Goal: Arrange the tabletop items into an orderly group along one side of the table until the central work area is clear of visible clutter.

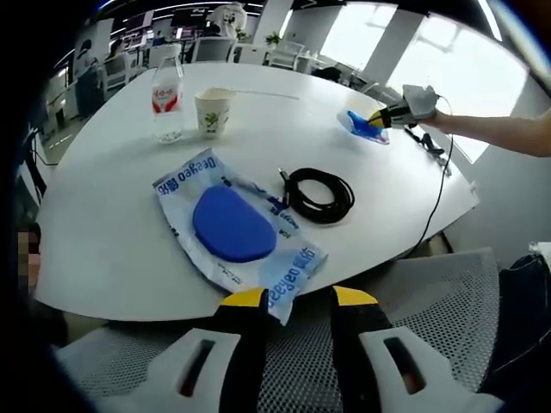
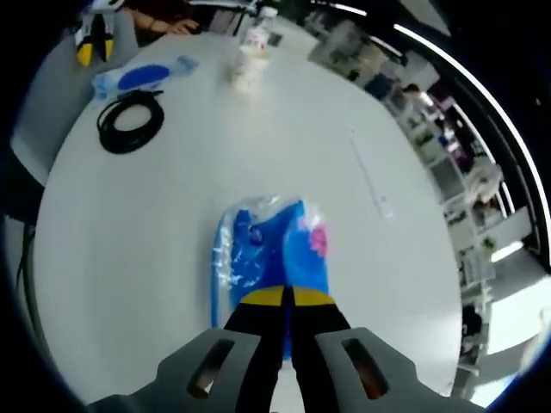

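My right fingers (image 2: pixel 282 297) pinch the blue packet (image 2: pixel 271 245) — it runs toward twelve o'clock; left fingers (image 1: pixel 297 299) gape, empty.

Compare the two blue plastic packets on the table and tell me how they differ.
The large packet lies flat and untouched near the black cable; the small packet is pinched at its edge by the right gripper. The large packet holds one blue oval pad; the small packet looks crumpled, with a pink spot. Both are clear plastic with blue contents.
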`<state>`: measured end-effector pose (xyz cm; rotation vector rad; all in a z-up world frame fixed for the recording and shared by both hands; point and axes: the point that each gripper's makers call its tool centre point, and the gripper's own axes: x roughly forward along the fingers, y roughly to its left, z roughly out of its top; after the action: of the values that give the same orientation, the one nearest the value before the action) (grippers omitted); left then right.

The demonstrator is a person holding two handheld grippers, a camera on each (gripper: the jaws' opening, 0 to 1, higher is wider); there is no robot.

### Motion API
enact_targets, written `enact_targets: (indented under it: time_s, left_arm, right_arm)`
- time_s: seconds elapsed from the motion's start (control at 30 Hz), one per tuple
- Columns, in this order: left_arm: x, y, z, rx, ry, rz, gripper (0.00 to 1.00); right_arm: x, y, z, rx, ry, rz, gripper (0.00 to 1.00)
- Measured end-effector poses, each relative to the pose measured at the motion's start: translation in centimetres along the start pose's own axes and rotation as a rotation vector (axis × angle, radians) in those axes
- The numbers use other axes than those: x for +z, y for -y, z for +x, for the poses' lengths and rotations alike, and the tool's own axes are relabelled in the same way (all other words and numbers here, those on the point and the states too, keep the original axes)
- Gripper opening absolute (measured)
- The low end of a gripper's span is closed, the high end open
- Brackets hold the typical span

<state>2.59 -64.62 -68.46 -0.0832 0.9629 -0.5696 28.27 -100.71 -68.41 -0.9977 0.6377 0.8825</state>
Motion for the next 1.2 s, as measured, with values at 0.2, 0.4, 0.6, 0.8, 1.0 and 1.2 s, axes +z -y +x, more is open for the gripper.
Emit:
enact_targets:
  time_s: [0.2, 0.4, 0.6, 0.8, 1.0, 1.2]
  left_arm:
    - [0.0, -0.1, 0.0, 0.003, -0.001, -0.009, 0.28]
    - [0.0, -0.1, 0.0, 0.009, -0.004, -0.009, 0.28]
    - [-0.2, 0.0, 0.0, 0.014, -0.011, -0.006, 0.28]
    - [-0.4, -0.1, 0.1, 0.026, -0.022, 0.003, 0.28]
    - [-0.5, -0.1, 0.2, 0.035, -0.027, 0.011, 0.29]
    - [-0.4, -0.2, 0.3, 0.039, -0.028, 0.008, 0.29]
  right_arm:
    - [-0.5, 0.4, -0.1, -0.006, -0.013, -0.044, 0.00]
    - [-1.0, 0.5, 0.3, -0.009, -0.017, -0.046, 0.00]
    - [-1.4, 0.0, 1.2, 0.013, -0.021, -0.062, 0.00]
    - [-1.5, -0.6, 1.6, 0.031, -0.016, -0.047, 0.00]
    - [-1.7, -0.6, 2.0, 0.041, -0.014, -0.051, 0.00]
    - [-2.2, -0.5, 2.2, 0.047, -0.020, -0.049, 0.00]
